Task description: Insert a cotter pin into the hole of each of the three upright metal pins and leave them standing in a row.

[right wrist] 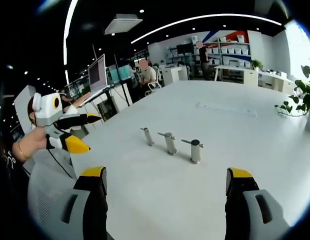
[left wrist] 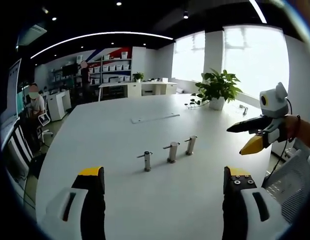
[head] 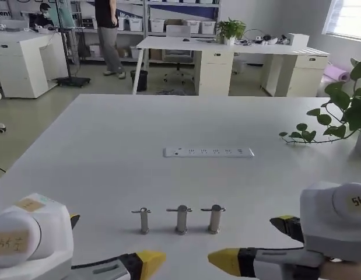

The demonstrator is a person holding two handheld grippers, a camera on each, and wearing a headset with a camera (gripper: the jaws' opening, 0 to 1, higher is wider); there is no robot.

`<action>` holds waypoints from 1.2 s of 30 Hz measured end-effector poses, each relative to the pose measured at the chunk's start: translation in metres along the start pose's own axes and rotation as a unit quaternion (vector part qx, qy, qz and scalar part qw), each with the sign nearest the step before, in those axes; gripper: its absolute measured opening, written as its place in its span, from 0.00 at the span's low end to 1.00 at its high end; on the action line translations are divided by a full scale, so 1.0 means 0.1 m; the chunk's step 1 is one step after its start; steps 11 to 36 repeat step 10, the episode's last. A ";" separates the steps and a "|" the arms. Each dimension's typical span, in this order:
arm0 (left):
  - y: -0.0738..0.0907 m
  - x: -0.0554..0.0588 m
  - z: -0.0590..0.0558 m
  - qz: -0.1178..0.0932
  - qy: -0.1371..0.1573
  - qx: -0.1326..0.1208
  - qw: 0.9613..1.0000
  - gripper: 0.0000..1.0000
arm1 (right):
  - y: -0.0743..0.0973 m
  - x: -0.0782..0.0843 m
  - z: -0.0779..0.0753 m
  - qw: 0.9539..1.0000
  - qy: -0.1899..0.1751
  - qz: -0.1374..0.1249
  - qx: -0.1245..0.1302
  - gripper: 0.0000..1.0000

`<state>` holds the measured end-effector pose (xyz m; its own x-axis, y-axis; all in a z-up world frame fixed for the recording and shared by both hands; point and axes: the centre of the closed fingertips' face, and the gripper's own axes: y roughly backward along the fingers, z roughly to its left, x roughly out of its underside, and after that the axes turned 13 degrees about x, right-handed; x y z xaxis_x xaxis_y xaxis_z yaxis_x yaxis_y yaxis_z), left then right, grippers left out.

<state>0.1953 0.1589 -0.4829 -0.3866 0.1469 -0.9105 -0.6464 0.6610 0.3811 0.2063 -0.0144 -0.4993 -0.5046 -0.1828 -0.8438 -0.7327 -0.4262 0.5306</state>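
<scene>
We held our left gripper at the near edge of the white table, its yellow-tipped fingers wide apart with nothing between them. Ahead of those fingers and a little to their right stood three metal pins in a row, upright and apart from one another: the left pin, the middle pin and the right pin. Each carried a thin cross-piece through its top, sticking out sideways. Farther out beyond the pins lay a white power strip. Our right gripper sat level with the left one, its fingers also spread and clamped on nothing, with the pins ahead and to their left. Past those fingers, at the table's right edge, we saw a potted plant
</scene>
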 end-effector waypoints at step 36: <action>-0.01 0.01 0.01 0.007 -0.002 0.000 1.000 0.99 | 0.04 -0.08 0.08 1.000 0.006 -0.023 -0.012 0.97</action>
